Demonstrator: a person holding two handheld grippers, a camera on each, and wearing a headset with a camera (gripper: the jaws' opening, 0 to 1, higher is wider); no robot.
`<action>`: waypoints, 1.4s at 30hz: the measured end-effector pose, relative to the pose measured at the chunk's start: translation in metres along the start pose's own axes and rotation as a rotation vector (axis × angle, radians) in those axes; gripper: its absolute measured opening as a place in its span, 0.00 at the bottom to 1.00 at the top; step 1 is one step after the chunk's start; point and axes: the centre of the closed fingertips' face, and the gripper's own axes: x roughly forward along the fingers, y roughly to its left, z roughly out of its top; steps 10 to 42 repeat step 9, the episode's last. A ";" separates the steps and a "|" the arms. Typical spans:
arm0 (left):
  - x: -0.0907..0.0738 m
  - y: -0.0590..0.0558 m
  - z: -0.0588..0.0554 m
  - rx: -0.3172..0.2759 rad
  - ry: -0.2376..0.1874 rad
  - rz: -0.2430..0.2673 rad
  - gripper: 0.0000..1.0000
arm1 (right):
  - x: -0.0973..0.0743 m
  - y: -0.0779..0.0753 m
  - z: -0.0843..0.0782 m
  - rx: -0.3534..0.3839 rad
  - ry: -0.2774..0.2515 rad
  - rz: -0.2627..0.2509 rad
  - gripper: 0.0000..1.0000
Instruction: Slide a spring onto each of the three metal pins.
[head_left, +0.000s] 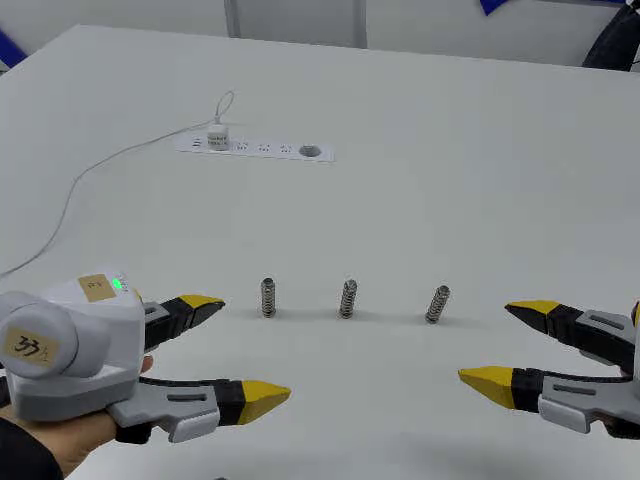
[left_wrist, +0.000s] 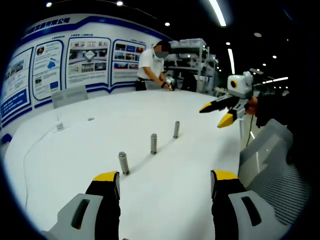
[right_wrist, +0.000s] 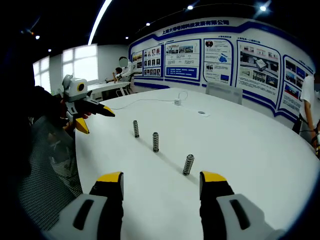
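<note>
Head view, my left tool (head_left: 255, 347) and right tool (head_left: 483, 342) both released, empty, three upright springs (head_left: 347, 299) between them, near the tabletop's (head_left: 450, 180) near edge.

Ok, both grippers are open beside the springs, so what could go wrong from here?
The three small coiled metal springs stand upright in a row. The rightmost spring leans, so a brush from the right gripper's yellow-tipped fingers could tip it. Reaching for the middle spring may knock its neighbours.

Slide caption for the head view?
Three springs in a row on the table, flanked by the open left gripper and open right gripper.
</note>
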 end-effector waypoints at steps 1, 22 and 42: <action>0.000 0.000 -0.001 -0.001 0.002 -0.002 0.76 | -0.001 0.000 -0.001 0.003 -0.001 -0.004 0.63; 0.002 -0.002 -0.004 0.000 0.016 -0.013 0.76 | -0.004 -0.004 -0.004 0.022 -0.009 -0.024 0.63; 0.002 -0.002 -0.004 0.000 0.016 -0.013 0.76 | -0.004 -0.004 -0.004 0.022 -0.009 -0.024 0.63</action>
